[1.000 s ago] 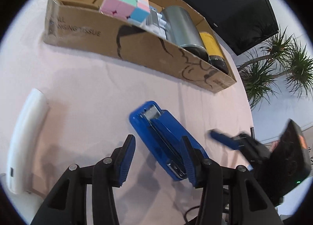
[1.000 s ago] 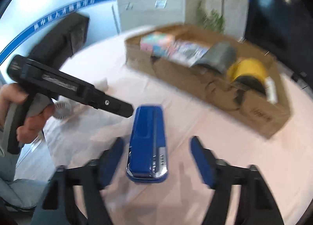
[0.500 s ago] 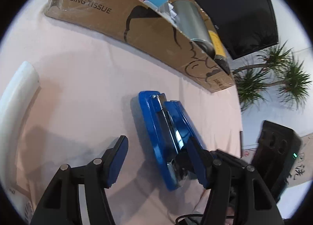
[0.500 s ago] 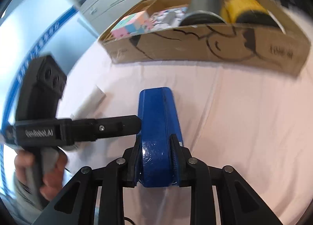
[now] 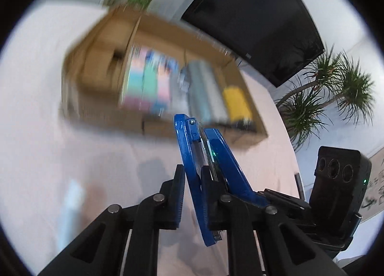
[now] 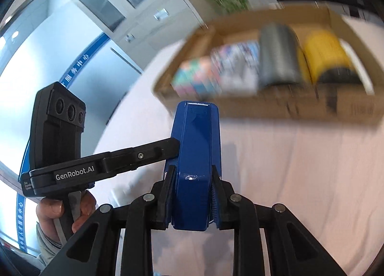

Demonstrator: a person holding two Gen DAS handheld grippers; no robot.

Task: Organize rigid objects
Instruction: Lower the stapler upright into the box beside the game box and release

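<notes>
held off the pale pink tablecloth (image 6: 300,180), glossy blue metal stapler (image 6: 194,156), gripped from two sides at once. pinched across its width near the rear end by the right gripper (image 6: 192,200), pads flat on both side walls, body pointing forward along the fingers toward the long brown cardboard box (image 6: 300,108). clamped on the stapler's lower blue base plate by the left gripper (image 5: 193,194), one finger under that plate and one in the slot between base and top arm, seen edge-on in the left wrist view as blue stapler (image 5: 204,156). probably a two-handed hold to keep the hinged halves from swinging apart and to steady a heavy, slick item during the carry.

lying in the box, side by side: pastel puzzle cube (image 6: 192,76), printed packet (image 6: 237,67), grey metal cylinder (image 6: 278,57), yellow cylinder with a dark end (image 6: 326,57). free compartment visible at the left end of the box in the left wrist view (image 5: 100,60), likely the slot meant for the stapler. background blurred, so box details uncertain.

stapler ahead of both cameras, between the pads, tip short of the box's near wall, nowhere touching the cloth.
</notes>
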